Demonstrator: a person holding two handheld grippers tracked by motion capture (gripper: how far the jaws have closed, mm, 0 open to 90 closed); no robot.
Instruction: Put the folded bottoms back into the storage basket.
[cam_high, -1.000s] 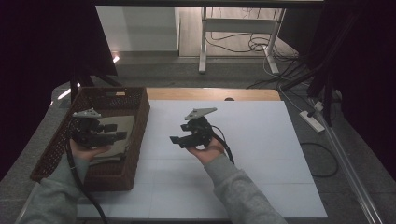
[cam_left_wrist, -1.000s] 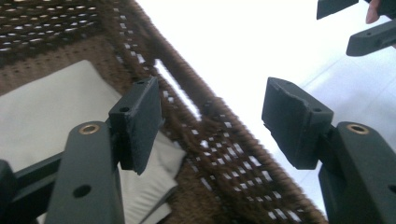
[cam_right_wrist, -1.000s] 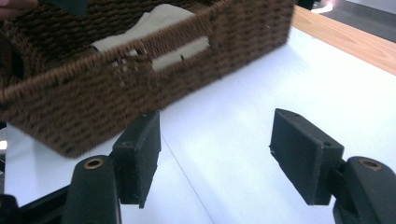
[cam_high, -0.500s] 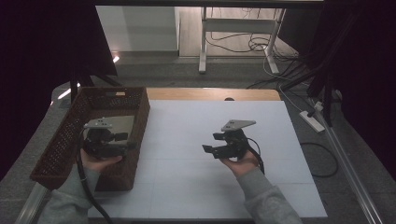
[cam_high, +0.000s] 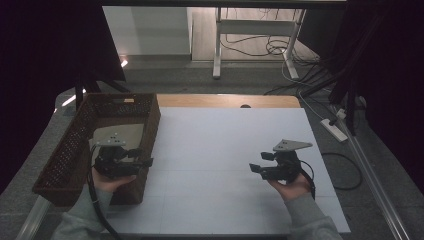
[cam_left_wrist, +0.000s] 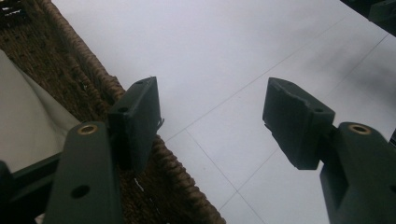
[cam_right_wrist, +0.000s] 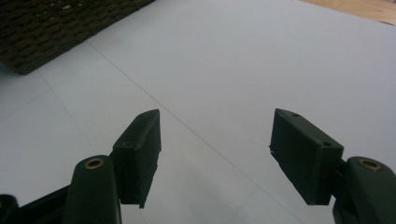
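Observation:
My left gripper (cam_high: 144, 162) hovers over the right wall of a brown wicker basket (cam_high: 122, 98), its jaws pointing right toward the table. In the left gripper view that gripper (cam_left_wrist: 215, 107) stands open with nothing between its black pads, and the basket's woven rim (cam_left_wrist: 93, 74) runs under the left jaw. My right gripper (cam_high: 257, 163) is held above the right part of the white table top (cam_high: 215, 140), pointing left. Seen from its own camera, the right gripper (cam_right_wrist: 217, 135) is open and empty over bare white surface.
A pale sheet (cam_high: 127, 134) lies inside the basket, and the same pale sheet (cam_left_wrist: 28, 126) is also in the left gripper view. A basket corner (cam_right_wrist: 46, 28) sits far from the right jaws. A wooden strip (cam_high: 225, 101) edges the table's far side. Cables and a power strip (cam_high: 334, 129) lie on the floor.
The right hand has swept from the table's middle to its right side, slightly nearer me. The left hand has drifted nearer and right, to the basket's right wall. Both jaws stayed open.

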